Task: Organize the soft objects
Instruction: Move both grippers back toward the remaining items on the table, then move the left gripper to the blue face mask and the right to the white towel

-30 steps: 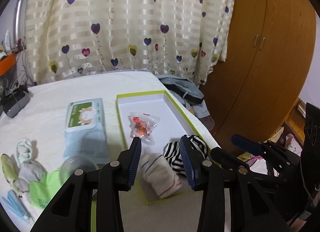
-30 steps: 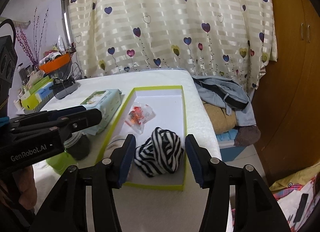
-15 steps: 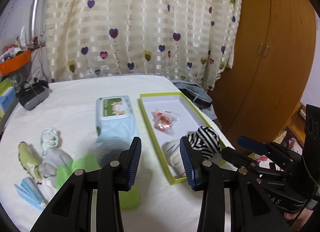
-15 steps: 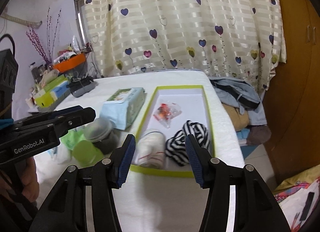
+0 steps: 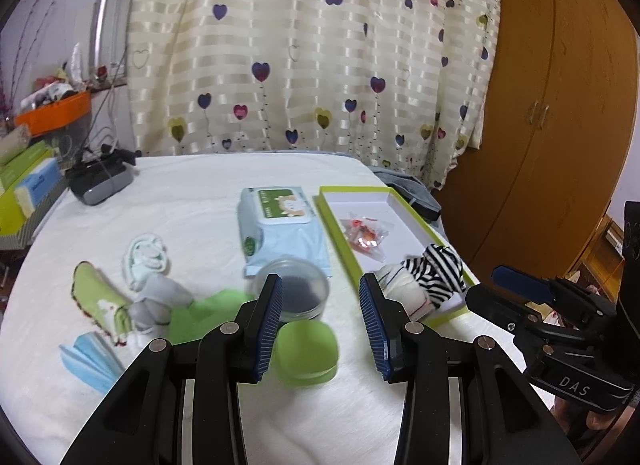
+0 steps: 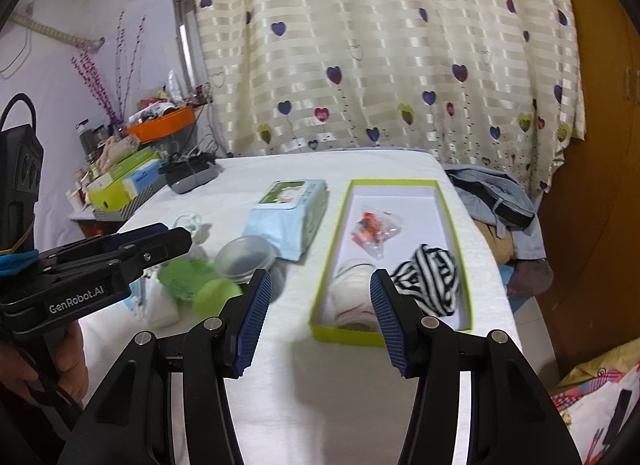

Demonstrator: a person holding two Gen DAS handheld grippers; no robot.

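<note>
A green-rimmed white tray (image 5: 404,217) (image 6: 450,201) holds a black-and-white striped sock ball (image 5: 440,269) (image 6: 434,273), a white rolled sock (image 5: 404,291) (image 6: 352,301) and a small packet (image 5: 366,235) (image 6: 374,231). Loose on the white table lie a pale mint sock (image 5: 144,257), a grey sock (image 5: 158,301), a green cloth roll (image 5: 102,303) and a blue cloth (image 5: 90,359). My left gripper (image 5: 320,323) is open and empty above the table, left of the tray. My right gripper (image 6: 318,321) is open and empty, near the tray's front end.
A wet-wipes pack (image 5: 280,231) (image 6: 290,213), a clear round jar (image 5: 294,291) (image 6: 246,255) and a green lid (image 5: 306,353) (image 6: 216,297) lie left of the tray. A grey device (image 5: 100,181) and boxes (image 5: 24,185) are far left. A wardrobe (image 5: 560,105) stands right.
Both grippers have pulled back and away from the tray. The left one has swung left, so the loose socks and jar show in front of it. Both stayed open.
</note>
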